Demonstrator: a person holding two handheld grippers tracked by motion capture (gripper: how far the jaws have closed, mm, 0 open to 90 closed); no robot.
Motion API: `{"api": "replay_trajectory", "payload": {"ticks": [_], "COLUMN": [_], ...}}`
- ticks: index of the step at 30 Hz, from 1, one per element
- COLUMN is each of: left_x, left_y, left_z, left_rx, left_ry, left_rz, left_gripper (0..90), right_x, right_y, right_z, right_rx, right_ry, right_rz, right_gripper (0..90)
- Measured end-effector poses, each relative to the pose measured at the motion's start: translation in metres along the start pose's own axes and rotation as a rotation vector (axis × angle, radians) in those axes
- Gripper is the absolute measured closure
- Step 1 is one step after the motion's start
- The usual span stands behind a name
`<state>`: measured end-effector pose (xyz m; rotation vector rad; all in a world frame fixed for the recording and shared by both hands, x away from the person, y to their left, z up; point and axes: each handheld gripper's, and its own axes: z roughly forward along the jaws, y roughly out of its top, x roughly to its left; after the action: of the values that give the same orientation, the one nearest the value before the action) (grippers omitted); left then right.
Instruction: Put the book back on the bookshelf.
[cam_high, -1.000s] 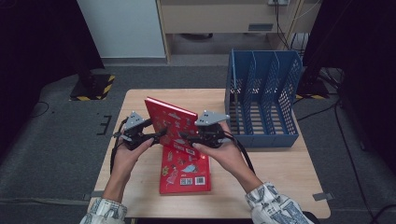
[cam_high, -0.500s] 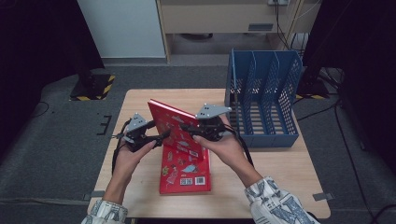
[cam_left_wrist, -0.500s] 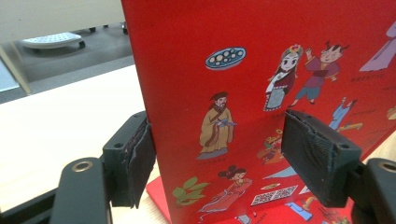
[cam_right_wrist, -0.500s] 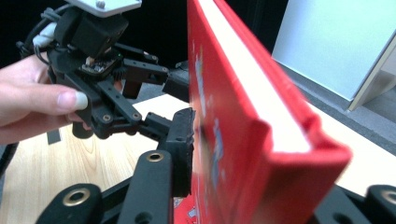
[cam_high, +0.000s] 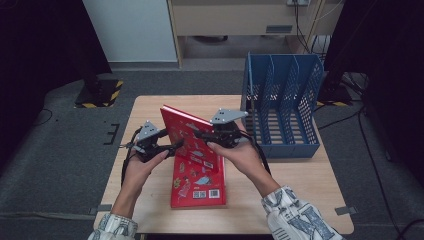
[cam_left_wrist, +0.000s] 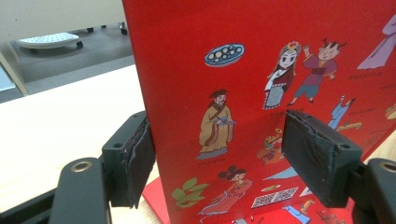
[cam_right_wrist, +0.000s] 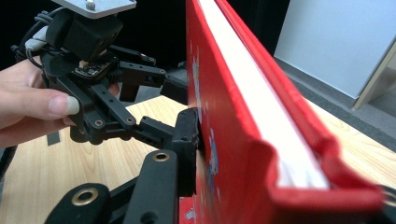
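A light wooden table (cam_high: 300, 175) carries a blue slotted file rack (cam_high: 282, 102) standing at its far right corner, its dividers upright and its slots open toward the person. Near the middle of the table, toward the near edge, a red book (cam_high: 199, 187) lies flat with cartoon figures and a barcode on its cover. A second red book (cam_high: 190, 137) is raised on edge above the flat one, tilted, its lower edge meeting the flat book and its top corner toward the far edge. The right gripper (cam_high: 202, 135) is clamped on this raised book: in the right gripper view the left jaw presses against the illustrated cover and the page block runs between the jaws. The left gripper (cam_high: 172, 146) sits at the book's left edge with its jaws spread apart; in the left gripper view the cover (cam_left_wrist: 261, 93) stands between the two pads (cam_left_wrist: 317, 156), the left pad close to the book's edge, the right pad clear of the cover.
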<state>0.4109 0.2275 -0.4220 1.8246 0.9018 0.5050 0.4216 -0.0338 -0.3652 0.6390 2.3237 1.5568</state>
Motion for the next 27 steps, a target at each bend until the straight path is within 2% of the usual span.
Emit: {"api": "replay_trajectory", "payload": {"ticks": [13,27], "left_x": [-0.0002,-0.0014], "left_y": [0.0007,0.0015], "left_z": [0.0005,0.0014], "left_rx": [0.007,0.015], "left_ry": [0.002,0.011], "left_rz": [0.01,0.019], "left_gripper": [26.1,25.2], "right_x": [-0.002,-0.0025], "right_y": [0.0025,0.0025], "right_z": [0.003,0.0049], "right_rx": [-0.005,-0.013], "right_ry": [0.023,0.031], "right_rz": [0.022,0.025], "right_gripper": [73.5,74.7]}}
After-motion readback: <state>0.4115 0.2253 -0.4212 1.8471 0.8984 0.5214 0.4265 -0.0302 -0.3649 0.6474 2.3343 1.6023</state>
